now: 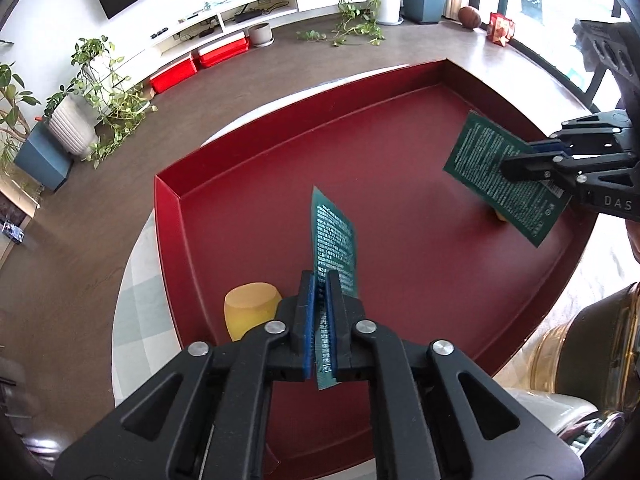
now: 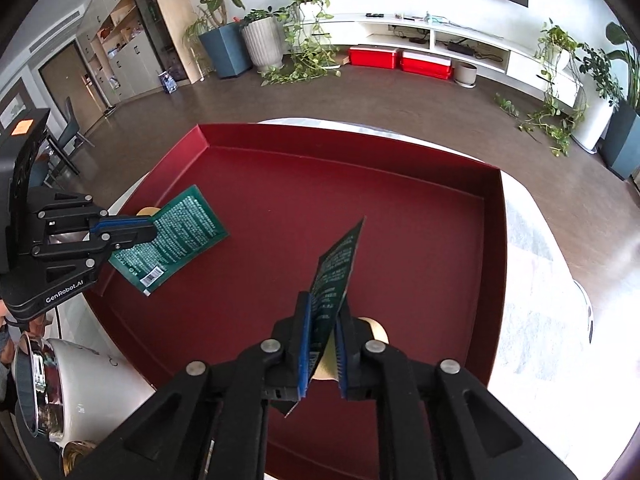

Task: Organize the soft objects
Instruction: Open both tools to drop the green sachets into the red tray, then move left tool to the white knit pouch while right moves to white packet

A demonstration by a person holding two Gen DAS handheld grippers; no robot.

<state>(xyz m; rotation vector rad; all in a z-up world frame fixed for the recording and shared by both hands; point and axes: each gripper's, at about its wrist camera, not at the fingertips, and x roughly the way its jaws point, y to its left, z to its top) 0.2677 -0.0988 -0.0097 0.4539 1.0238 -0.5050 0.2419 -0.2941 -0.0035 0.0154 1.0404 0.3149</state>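
Observation:
My left gripper [image 1: 320, 280] is shut on a flat green sachet [image 1: 334, 248] with white print, held edge-up above the red tray [image 1: 280, 184]. It also shows in the right wrist view [image 2: 152, 230] with its sachet [image 2: 176, 240]. My right gripper [image 2: 322, 304] is shut on a second green sachet [image 2: 334, 272], also above the tray [image 2: 360, 200]; it shows in the left wrist view [image 1: 506, 160] with that sachet [image 1: 504, 178]. A yellow sponge [image 1: 250, 312] lies in the tray under my left gripper. Another yellow sponge [image 2: 376, 330] lies under my right gripper, mostly hidden.
The tray sits on a white round table [image 2: 536, 280]. A white and gold vessel [image 2: 68, 384] stands beside the tray. Beyond are brown floor, potted plants [image 2: 260, 40], red boxes [image 2: 400, 60] and a white TV shelf [image 2: 460, 36].

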